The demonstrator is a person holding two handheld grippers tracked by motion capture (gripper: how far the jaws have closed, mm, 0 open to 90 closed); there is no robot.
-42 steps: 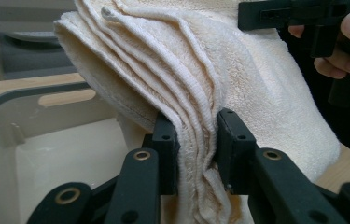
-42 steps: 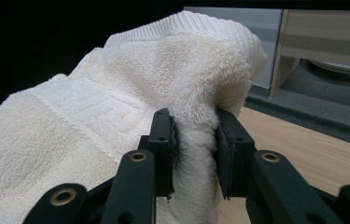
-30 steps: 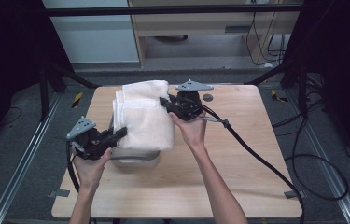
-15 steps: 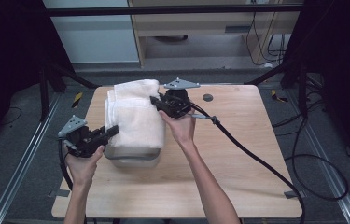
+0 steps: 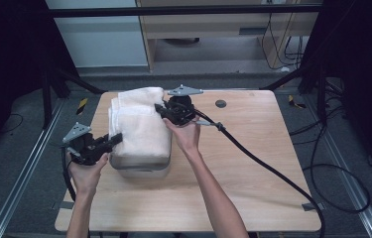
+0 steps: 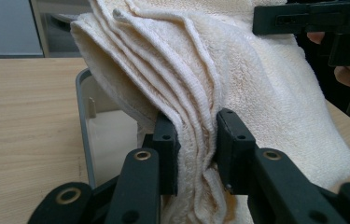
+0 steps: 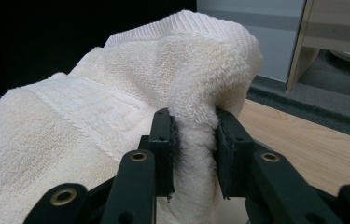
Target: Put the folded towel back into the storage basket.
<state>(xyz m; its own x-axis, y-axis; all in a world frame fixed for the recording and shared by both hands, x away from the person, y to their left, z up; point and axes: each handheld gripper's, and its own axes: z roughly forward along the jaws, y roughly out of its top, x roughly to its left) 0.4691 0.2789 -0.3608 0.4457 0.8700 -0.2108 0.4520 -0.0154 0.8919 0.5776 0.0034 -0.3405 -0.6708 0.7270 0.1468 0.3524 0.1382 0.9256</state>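
Since the earlier frames the folded towel has slid toward the left of the high view, and both grippers have travelled with it; the left hand now sits lower and further left.

The wooden counter takes up the middle of the high view. On its left half stands a grey bin, and the cream towel drapes over the bin's top, running from the upper left of the counter down to the bin's near rim. In the left gripper view a bin wall shows at the left, beneath the hanging folds.

The right gripper, just above centre in the high view, pinches the towel's upper right corner; in the right gripper view its jaws clamp a thick bunched fold of terry cloth. The left gripper, at centre left, grips the towel's left edge; in its own view the jaws squeeze several stacked layers.

A black cable trails from the right gripper toward the lower right.
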